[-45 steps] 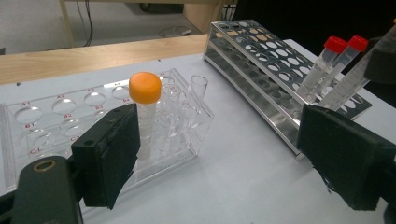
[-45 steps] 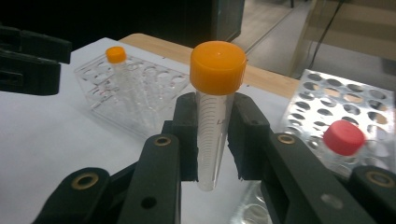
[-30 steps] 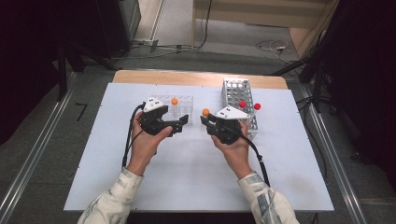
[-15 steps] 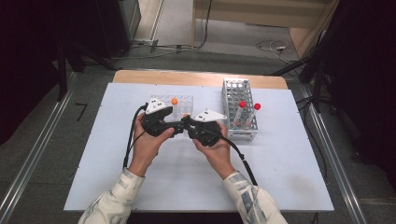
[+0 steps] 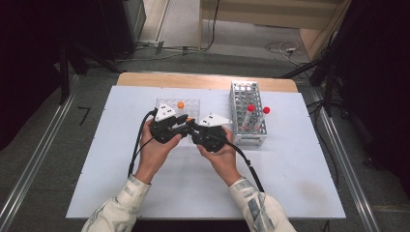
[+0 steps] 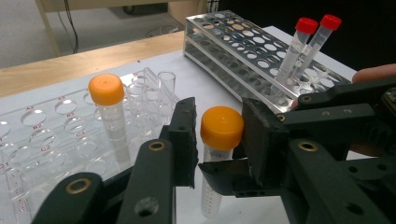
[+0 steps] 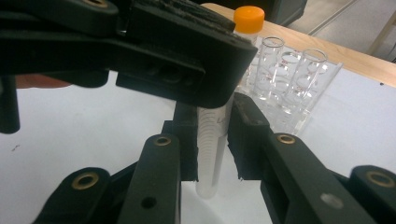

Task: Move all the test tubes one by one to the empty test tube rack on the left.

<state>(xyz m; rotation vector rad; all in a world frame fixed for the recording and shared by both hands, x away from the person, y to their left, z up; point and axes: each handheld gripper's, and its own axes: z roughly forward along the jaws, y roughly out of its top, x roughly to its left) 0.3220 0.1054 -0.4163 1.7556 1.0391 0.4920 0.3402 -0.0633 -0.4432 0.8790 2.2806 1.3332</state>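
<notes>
An orange-capped tube (image 6: 217, 154) is being held upright over the white worktop (image 5: 290, 169), its long axis vertical, cap up and rounded tip down. Its clear body is being gripped by the right gripper (image 7: 214, 135), whose fingers are closed tight on it below the cap. The cap is being flanked by the fingers of the left gripper (image 6: 219, 135), which have just been closing around it; whether the pads are pressing on it cannot be told. Just behind, a clear plastic rack (image 5: 167, 104) is carrying a second orange-capped tube (image 6: 108, 109), standing upright. Farther off to the right, two red-capped tubes (image 6: 306, 44) are being kept leaning in a metal rack (image 5: 241, 96)
</notes>
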